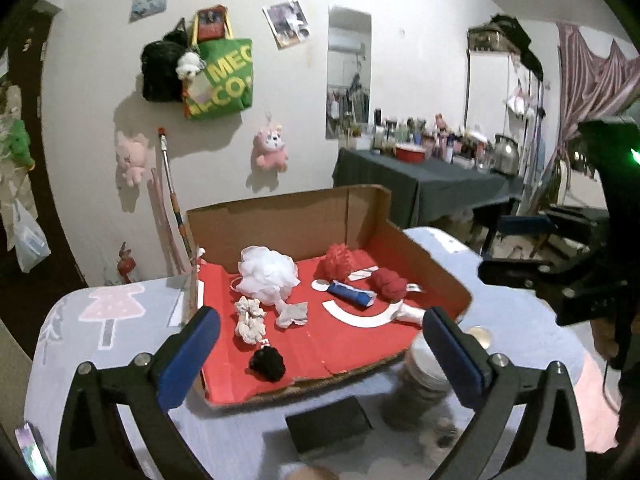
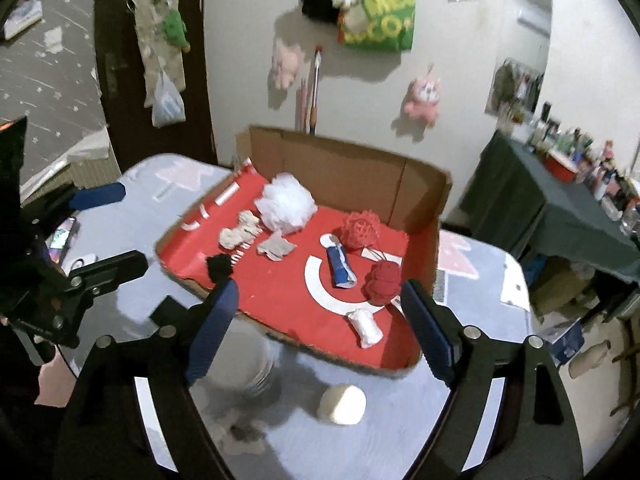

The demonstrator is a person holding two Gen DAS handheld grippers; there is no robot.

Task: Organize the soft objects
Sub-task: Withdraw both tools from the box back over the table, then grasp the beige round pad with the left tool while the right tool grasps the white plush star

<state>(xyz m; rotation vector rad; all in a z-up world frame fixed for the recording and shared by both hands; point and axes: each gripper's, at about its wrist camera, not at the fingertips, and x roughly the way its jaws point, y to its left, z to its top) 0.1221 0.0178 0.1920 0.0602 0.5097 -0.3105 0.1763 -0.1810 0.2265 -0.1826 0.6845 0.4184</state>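
- Risk first: items on table [image 2: 480, 312] outside cardboard box [image 1: 288, 216], namely cream ball [image 2: 342, 404] and blurred pale stack near box's front edge, could be knocked or rolled off by a low sweep of either gripper.
- Cardboard box, red-floored, front wall open or torn; anything nudged toward front edge could slide out.
- Inside, white mesh pouf [image 1: 267, 276] near back wall; red pouf [image 1: 337, 261] at back right.
- Red yarn ball [image 1: 389, 282] by right wall; blue roll [image 1: 351, 295] mid-floor.
- Cream scrunchie [image 1: 249, 319], crumpled pale cloth [image 1: 293, 314], black pom [image 1: 267, 363] toward front left.
- Left gripper [image 1: 320, 356] spread wide, empty.
- Right gripper [image 2: 318, 330] wide apart, holding nothing.
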